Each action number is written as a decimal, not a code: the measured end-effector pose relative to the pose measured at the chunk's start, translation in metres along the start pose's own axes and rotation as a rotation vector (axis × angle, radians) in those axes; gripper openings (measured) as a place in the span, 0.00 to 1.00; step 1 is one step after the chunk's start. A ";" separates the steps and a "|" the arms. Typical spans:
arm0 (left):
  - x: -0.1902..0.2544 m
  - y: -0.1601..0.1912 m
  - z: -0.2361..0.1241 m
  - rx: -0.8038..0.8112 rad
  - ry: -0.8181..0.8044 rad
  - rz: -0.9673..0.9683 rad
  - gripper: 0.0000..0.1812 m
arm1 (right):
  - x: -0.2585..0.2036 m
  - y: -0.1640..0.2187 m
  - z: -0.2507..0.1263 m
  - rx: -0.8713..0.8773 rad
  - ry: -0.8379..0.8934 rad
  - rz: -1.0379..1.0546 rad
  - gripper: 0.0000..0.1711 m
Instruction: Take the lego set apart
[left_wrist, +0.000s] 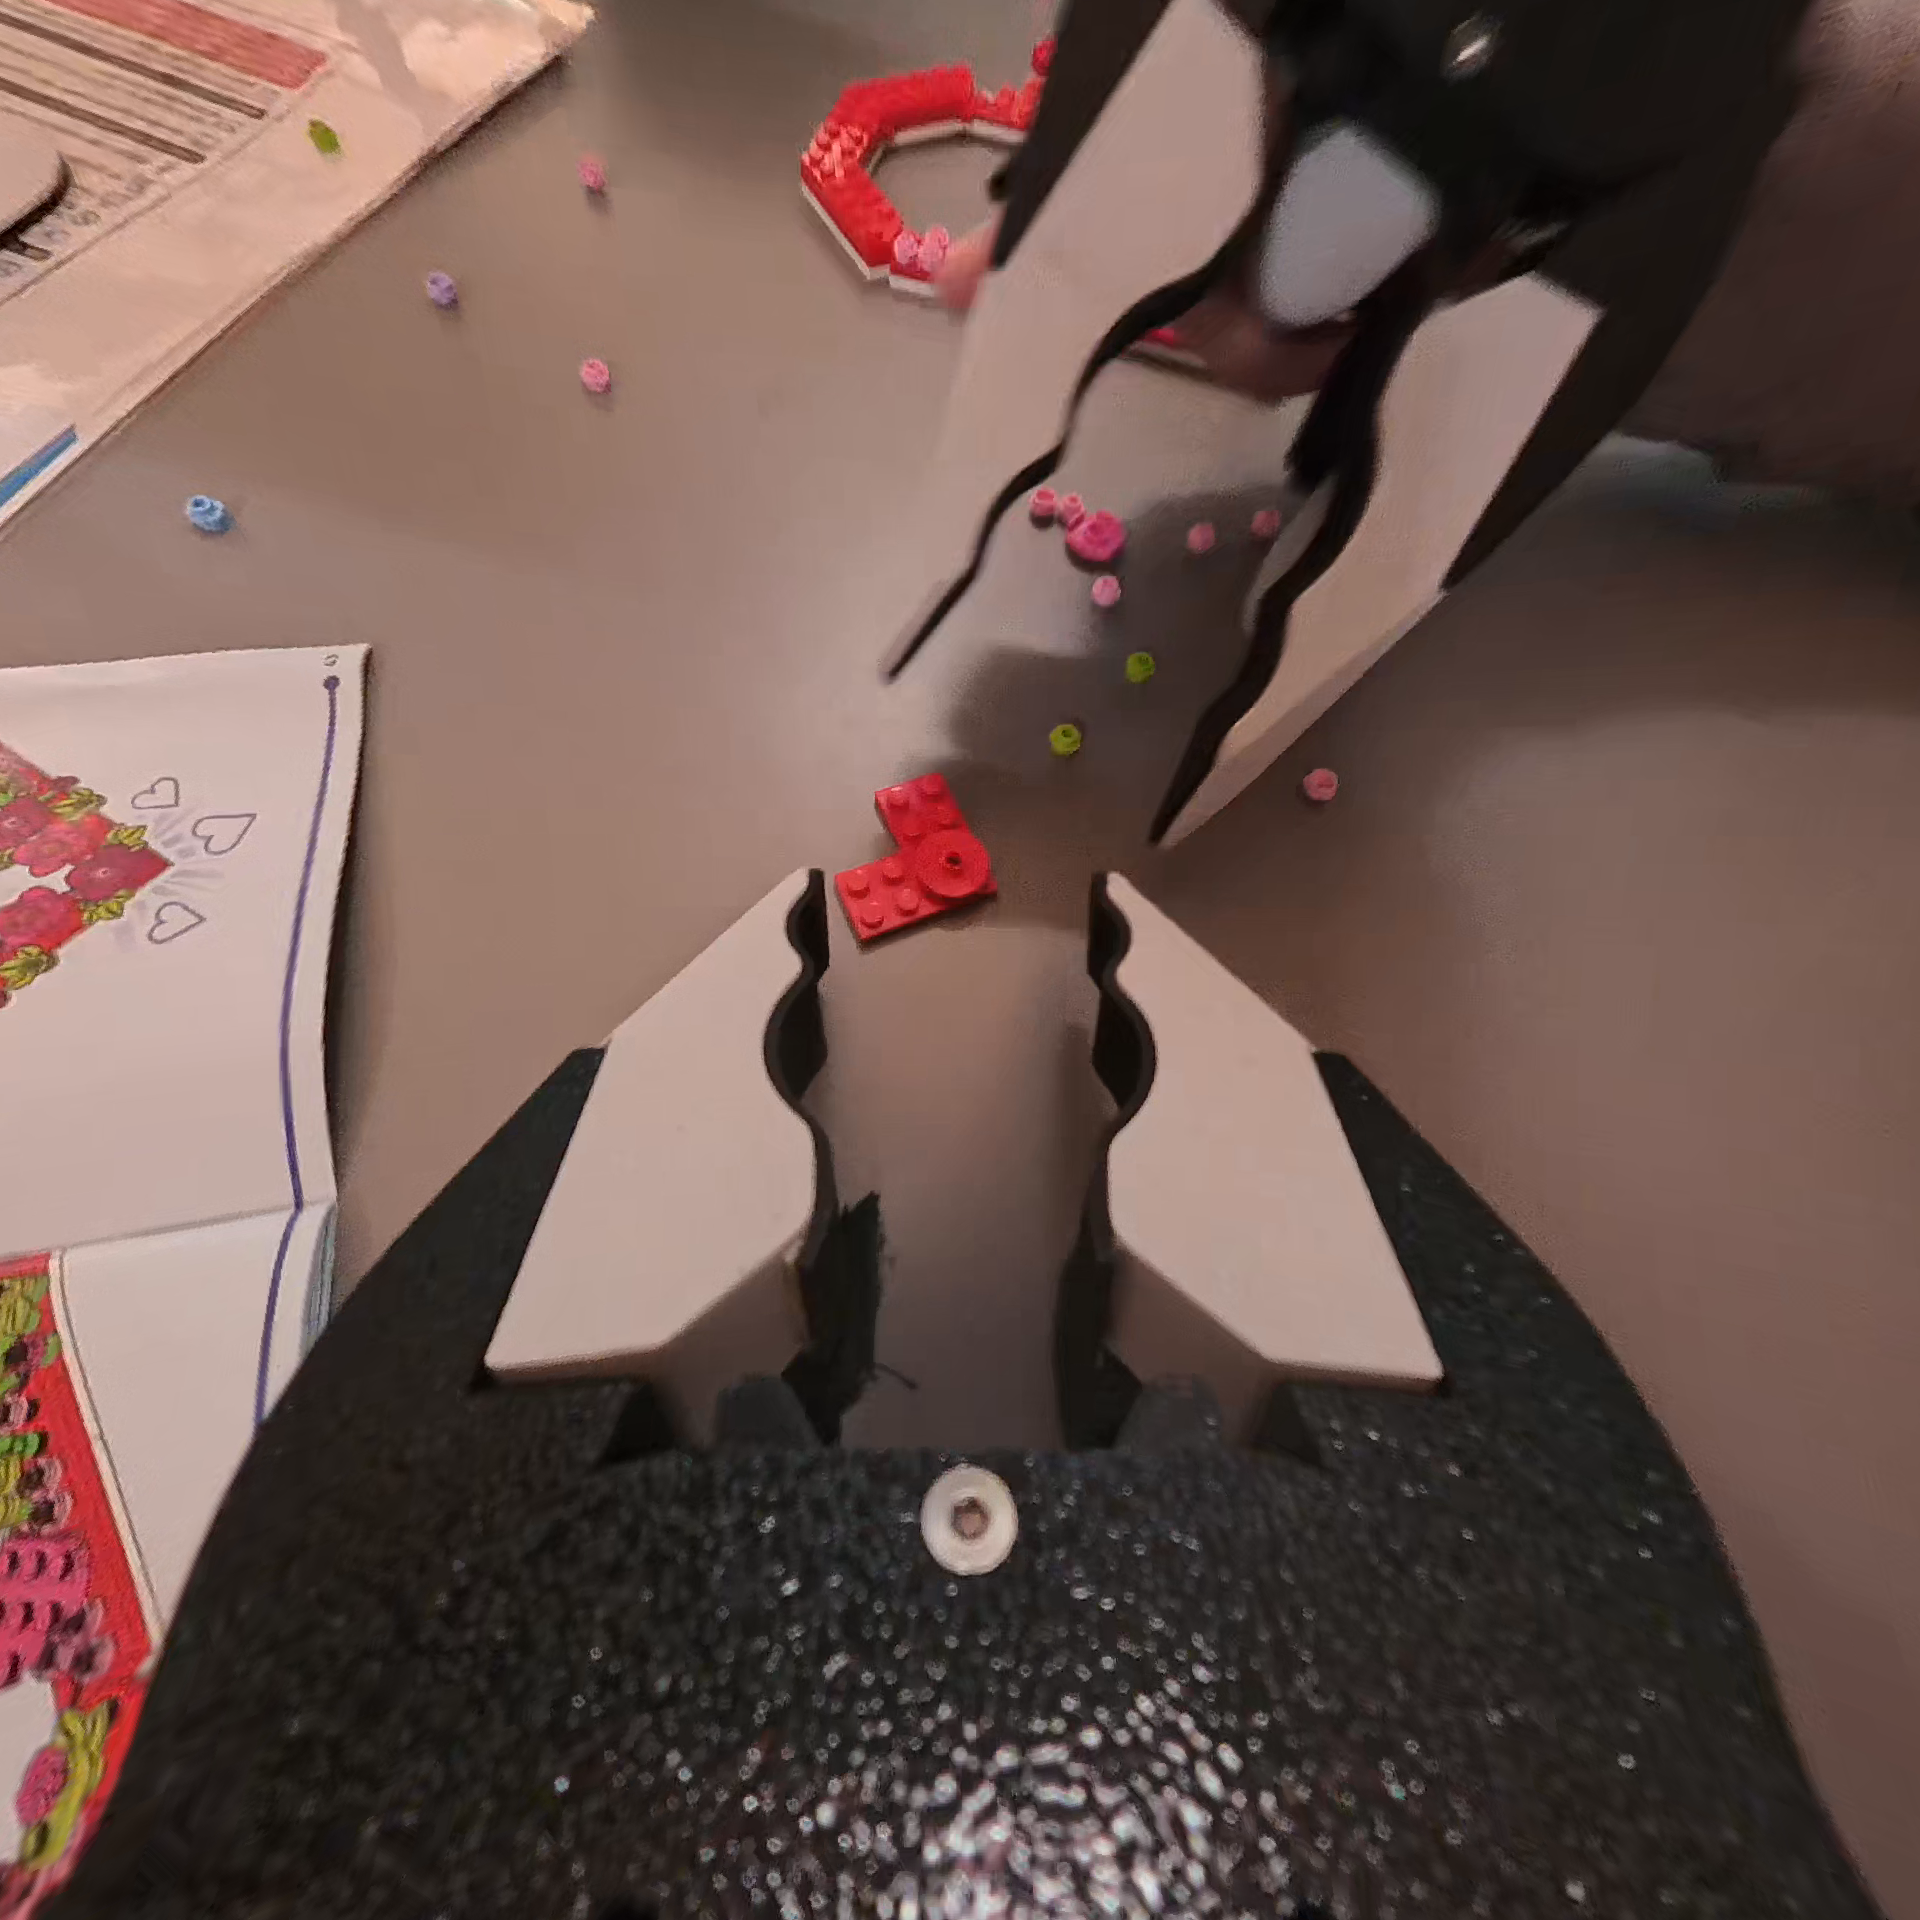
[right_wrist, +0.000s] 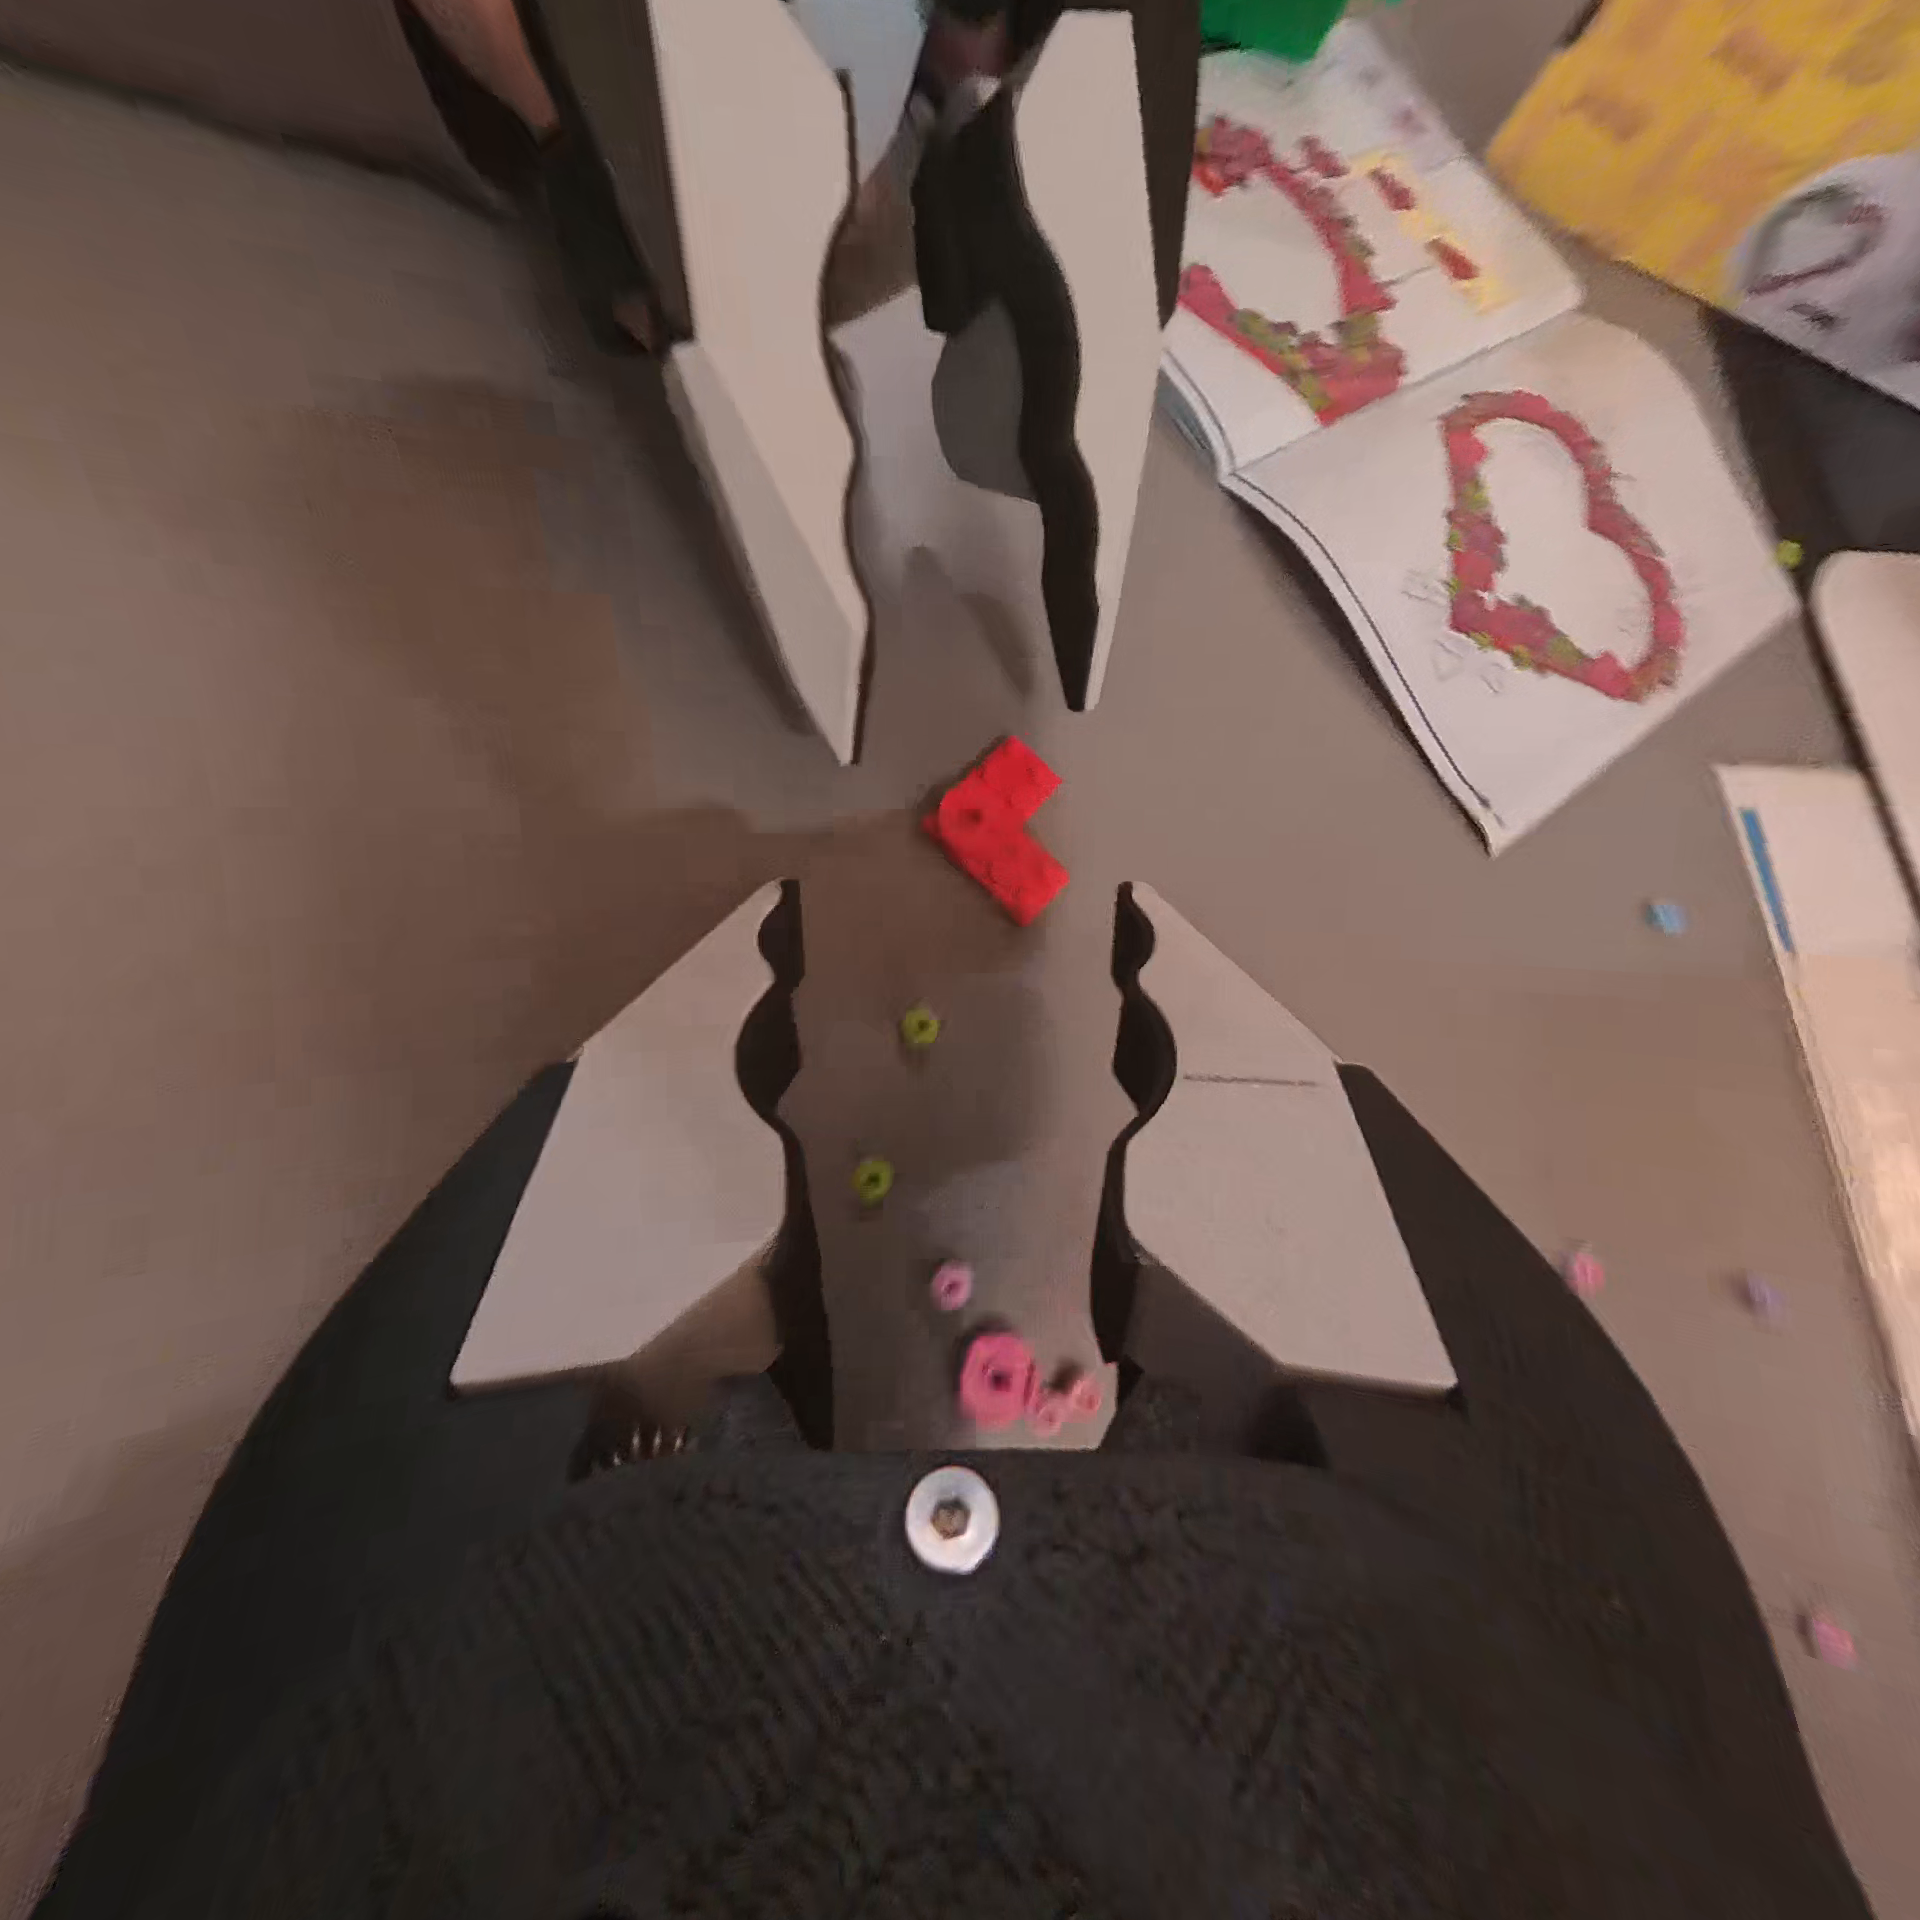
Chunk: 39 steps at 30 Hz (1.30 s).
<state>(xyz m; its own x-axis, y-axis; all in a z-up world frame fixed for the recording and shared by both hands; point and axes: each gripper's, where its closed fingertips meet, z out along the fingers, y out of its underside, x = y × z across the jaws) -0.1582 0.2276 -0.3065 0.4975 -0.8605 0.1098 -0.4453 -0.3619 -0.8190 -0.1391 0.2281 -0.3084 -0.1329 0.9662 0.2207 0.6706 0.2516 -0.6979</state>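
A small red L-shaped lego piece (left_wrist: 914, 857) with a round red stud plate on its corner lies on the grey table, just ahead of my open, empty left gripper (left_wrist: 958, 883). The right wrist view shows the same piece (right_wrist: 1000, 828) between both grippers' tips. My right gripper (right_wrist: 951, 888) is open and empty; it also shows in the left wrist view (left_wrist: 1023, 758), reaching in from the top right. A red and white partial lego frame (left_wrist: 894, 177) lies farther back.
Loose round pink studs (left_wrist: 1091, 535), green studs (left_wrist: 1065, 740), a purple stud (left_wrist: 442, 289) and a blue stud (left_wrist: 208, 513) are scattered on the table. An open instruction booklet (left_wrist: 177, 935) lies at the left, also in the right wrist view (right_wrist: 1507, 540). A yellow box (right_wrist: 1714, 135) sits at the far right.
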 end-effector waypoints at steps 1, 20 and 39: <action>0.000 0.000 -0.003 0.015 0.004 -0.014 0.27 | 0.002 -0.003 0.007 -0.012 -0.043 -0.013 0.37; 0.022 -0.033 -0.021 0.274 0.408 -0.581 0.19 | -0.014 -0.031 -0.018 0.115 0.234 -0.367 0.08; 0.003 -0.052 -0.012 0.478 0.158 -0.635 0.01 | 0.014 -0.035 -0.021 0.014 0.565 -0.124 0.13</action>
<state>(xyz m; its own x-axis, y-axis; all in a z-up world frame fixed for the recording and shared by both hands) -0.1425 0.2391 -0.2566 0.4219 -0.5953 0.6839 0.2710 -0.6370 -0.7217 -0.1492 0.2318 -0.2670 0.2025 0.7512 0.6283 0.6645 0.3658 -0.6516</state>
